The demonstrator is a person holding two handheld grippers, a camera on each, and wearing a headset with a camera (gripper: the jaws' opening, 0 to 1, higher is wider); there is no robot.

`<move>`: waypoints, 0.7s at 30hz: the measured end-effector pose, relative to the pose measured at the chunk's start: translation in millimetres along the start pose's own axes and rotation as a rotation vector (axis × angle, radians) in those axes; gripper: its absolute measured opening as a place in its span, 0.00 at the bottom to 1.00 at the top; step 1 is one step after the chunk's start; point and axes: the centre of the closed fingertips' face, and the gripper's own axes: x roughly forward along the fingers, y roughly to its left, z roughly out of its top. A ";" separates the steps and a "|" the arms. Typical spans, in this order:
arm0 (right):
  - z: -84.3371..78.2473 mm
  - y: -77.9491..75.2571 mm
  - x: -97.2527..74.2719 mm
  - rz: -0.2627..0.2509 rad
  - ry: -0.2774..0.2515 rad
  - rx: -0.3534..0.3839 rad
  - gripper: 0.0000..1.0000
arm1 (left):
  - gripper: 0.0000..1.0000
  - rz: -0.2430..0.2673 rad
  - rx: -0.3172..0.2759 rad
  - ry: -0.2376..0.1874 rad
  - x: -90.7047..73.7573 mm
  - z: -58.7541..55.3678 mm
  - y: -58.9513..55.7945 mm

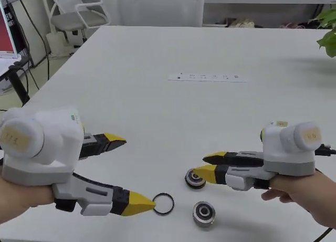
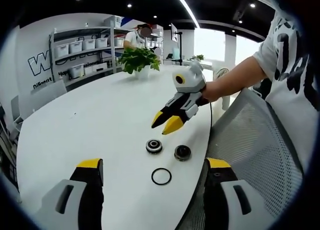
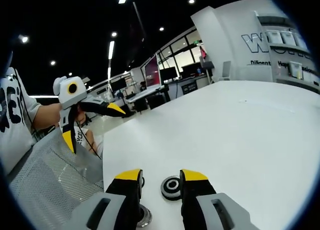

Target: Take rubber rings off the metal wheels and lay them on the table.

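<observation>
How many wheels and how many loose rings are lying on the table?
Wheels: 2
Loose rings: 1
Total: 3

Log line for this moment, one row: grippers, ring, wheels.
left gripper open, lower jaw by loose rubber ring on table | right gripper open, jaws at one metal wheel | other metal wheel apart, untouched
</observation>
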 end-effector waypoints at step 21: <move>-13.5 -11.4 -14.0 -0.034 0.019 -0.026 0.29 | 0.72 -0.061 0.011 0.023 39.9 9.8 7.3</move>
